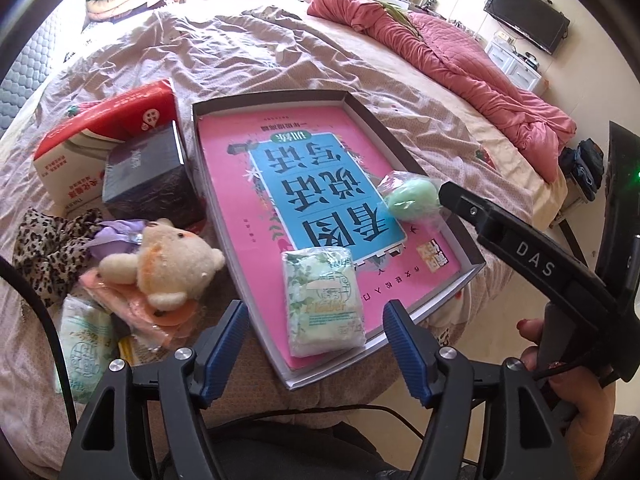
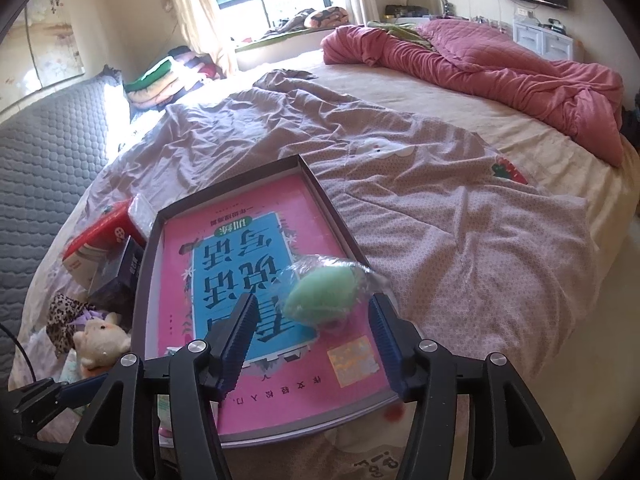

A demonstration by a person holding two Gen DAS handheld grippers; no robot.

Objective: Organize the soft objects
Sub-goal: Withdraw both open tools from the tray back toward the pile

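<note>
**Two soft packs lie in the tray, jaws parted above**

The left gripper (image 1: 314, 332) stands with its blue pads apart, nothing pressed between them. At twelve o'clock from it a white-green tissue pack (image 1: 323, 300) lies on the pink book (image 1: 320, 216) inside the shallow tray (image 1: 272, 96). A wrapped green sponge (image 1: 412, 199) rests at two o'clock, just beside the right gripper (image 1: 446, 192) tip. At nine o'clock a plush bear (image 1: 164, 264) lies on the bedsheet (image 1: 280, 52).
</note>
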